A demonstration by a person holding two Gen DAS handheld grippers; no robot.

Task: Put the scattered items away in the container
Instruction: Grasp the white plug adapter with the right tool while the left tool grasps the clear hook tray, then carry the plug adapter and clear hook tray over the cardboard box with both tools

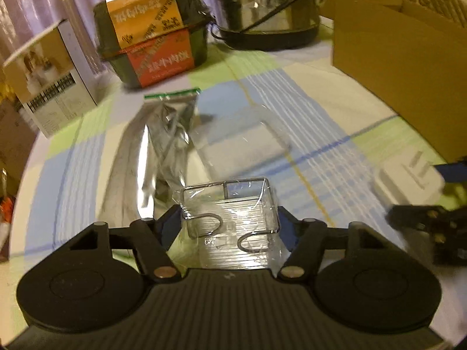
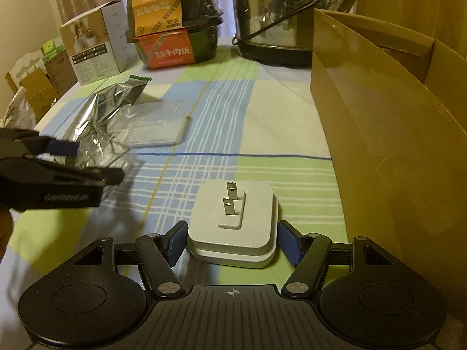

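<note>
Charger (image 2: 233, 221), white and squarish, lying prongs-up on the tablecloth (image 2: 277, 122), between the fingers of the right gripper (image 2: 233, 246). Left pad touching or all but touching its side, right pad just beside with a sliver of gap; cannot tell whether already clamped. Looks hard-shelled, stiff, fairly dense for its size, with smooth, rounded walls, so likely to slip if pinched high. Best taken low across the flat side walls, clear of the metal prongs.

Clear plastic box (image 1: 230, 213), thin and see-through with wire hooks inside, sitting between the blue pads of the left gripper (image 1: 230, 227), both pads against its sides, apparently clamped. Probably very light, springy, and easy to crush or crack; gentle squeeze near the base advisable.

Ahead of the left fingers: crinkled silver bag (image 1: 169, 134) and a flat clear tray (image 2: 157, 125), soft and slippery-looking.

Cardboard box (image 2: 379, 134), open-topped, to the right of the right fingers, presumably the container.
</note>
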